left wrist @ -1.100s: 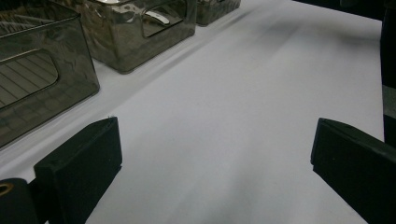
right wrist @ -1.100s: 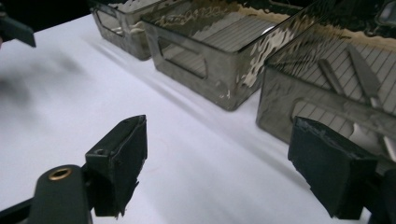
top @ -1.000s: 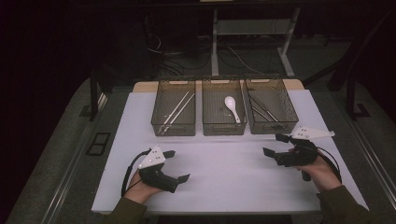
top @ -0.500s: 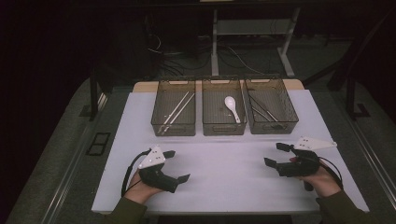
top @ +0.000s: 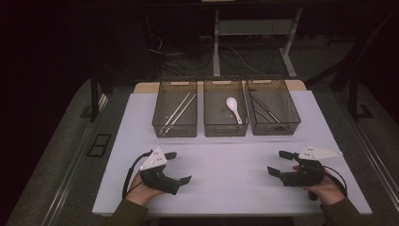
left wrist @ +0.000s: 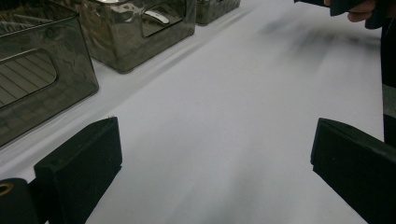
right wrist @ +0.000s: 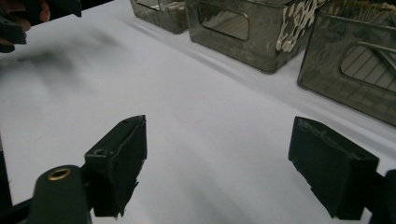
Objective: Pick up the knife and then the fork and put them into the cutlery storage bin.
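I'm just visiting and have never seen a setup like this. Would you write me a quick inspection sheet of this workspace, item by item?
Surface: white table top, bare between the hands.
Job's things: three dark see-through bins in a row at the far edge; left bin holds pale chopsticks, middle bin a white spoon, right bin dark utensils, too dim to name.
Clutter: nothing seen.
Grippers: left hand-held gripper and right hand-held gripper both open, nothing between the jaws, near the front edge.
Cables: a black cable loops from each gripper; more cables lie on the floor behind.
Surroundings: dark room, grey floor, a pale stand beyond the table.
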### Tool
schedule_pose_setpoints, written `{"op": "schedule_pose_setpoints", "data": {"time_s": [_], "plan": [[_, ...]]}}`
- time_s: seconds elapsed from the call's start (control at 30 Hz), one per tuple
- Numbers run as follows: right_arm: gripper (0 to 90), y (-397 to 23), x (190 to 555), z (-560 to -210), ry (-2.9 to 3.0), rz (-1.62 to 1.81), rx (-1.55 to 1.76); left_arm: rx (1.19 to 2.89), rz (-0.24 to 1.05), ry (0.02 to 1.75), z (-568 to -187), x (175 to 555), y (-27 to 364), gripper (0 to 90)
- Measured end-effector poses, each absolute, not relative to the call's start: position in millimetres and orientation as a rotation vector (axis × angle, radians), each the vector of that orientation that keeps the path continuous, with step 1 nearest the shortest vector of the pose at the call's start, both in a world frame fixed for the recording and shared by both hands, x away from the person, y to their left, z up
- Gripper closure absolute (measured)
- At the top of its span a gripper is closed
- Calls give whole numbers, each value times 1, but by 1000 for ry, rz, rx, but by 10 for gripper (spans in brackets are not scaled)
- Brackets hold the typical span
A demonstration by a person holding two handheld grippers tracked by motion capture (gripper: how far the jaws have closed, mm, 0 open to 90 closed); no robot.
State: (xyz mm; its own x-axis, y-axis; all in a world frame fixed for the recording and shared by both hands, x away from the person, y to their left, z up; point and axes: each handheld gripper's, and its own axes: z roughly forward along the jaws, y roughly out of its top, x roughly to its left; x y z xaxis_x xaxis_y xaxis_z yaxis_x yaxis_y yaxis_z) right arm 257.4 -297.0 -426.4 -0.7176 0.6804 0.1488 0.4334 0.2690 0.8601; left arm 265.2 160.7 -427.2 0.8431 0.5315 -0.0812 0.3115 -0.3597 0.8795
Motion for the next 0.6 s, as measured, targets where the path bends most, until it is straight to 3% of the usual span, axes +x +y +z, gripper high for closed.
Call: {"op": "schedule_pose_setpoints", "data": {"time_s": [0.13, 0.2, 0.6], "plan": [[178, -299, 254, -428, 2292, 1426, 1042, 1974, 265, 620, -427, 265, 160, 13], [124, -299, 253, -430, 2286, 1428, 1053, 1977, 265, 619, -427, 265, 160, 13], [124, -297, 253, -435, 2282, 1402, 1060, 1978, 265, 622, -427, 265, 161, 13]]}}
